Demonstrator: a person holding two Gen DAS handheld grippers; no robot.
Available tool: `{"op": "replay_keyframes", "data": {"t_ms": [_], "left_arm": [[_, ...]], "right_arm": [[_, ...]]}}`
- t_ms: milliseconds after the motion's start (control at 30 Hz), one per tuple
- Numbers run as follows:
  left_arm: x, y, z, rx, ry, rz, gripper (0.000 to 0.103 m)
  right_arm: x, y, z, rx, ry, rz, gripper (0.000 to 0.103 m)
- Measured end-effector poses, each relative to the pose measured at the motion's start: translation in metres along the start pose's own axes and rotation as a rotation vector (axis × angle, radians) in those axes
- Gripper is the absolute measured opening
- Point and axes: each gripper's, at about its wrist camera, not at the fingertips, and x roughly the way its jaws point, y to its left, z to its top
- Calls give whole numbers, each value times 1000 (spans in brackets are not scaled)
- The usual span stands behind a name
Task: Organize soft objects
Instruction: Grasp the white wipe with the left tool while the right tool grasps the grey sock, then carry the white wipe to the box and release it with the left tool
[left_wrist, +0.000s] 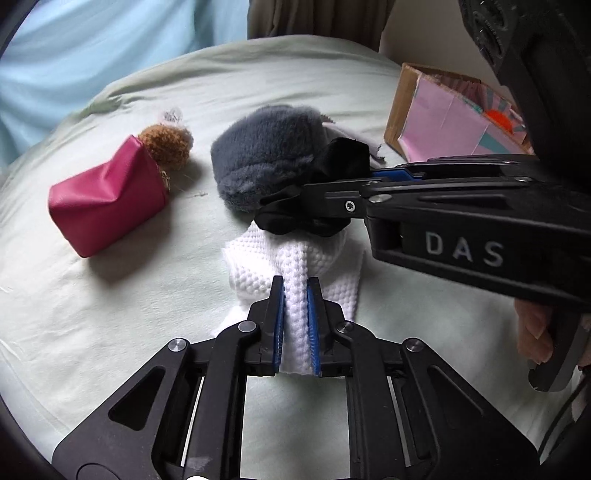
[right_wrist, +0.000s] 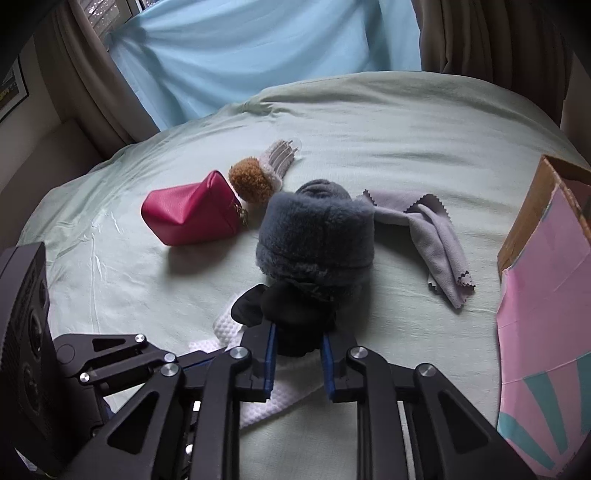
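Observation:
My left gripper (left_wrist: 295, 284) is shut on a ridge of a white textured cloth (left_wrist: 295, 273) lying on the bed. My right gripper (right_wrist: 298, 332) is shut on a black fabric piece (right_wrist: 291, 314), which rests on the white cloth's far end (right_wrist: 225, 328); it also shows in the left wrist view (left_wrist: 295, 214). Just beyond stands a grey fluffy hat (right_wrist: 317, 232), seen too in the left wrist view (left_wrist: 266, 158). A magenta pouch (left_wrist: 107, 199) and a brown pom-pom item (left_wrist: 168, 146) lie to the left.
A lilac cloth with zigzag edges (right_wrist: 436, 229) lies right of the hat. A cardboard box with pink lining (right_wrist: 546, 266) stands at the right, also in the left wrist view (left_wrist: 443, 118). The pale green bed sheet (right_wrist: 369, 122) extends behind; blue curtain beyond.

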Motion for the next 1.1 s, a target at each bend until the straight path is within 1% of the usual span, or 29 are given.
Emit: {"op": "replay_keyframes", "data": {"t_ms": [200,467,667,833,933,1100], "left_arm": [[-29,2,9,-22,-16,11,10],[-91,3,36,-60,-53,38,10],[-144,-2,70,-105,-85,71,10],[-190,-9,104,-160,-133,101,10],[-214,-16,124,-183,-162,116,10],[-245,-43,156,-215,-203,142,10]], "right_arm": [[-21,4,10,10,-18,2,18],[-72,16,34,11,-48,-10,18],[-127,23,60,27,-84,-19,18],[-180,24,81,30,-122,-28,18],[-211,18,91,35,-144,-33,18],[-259,-2,101,40,-172,-50,19]]}}
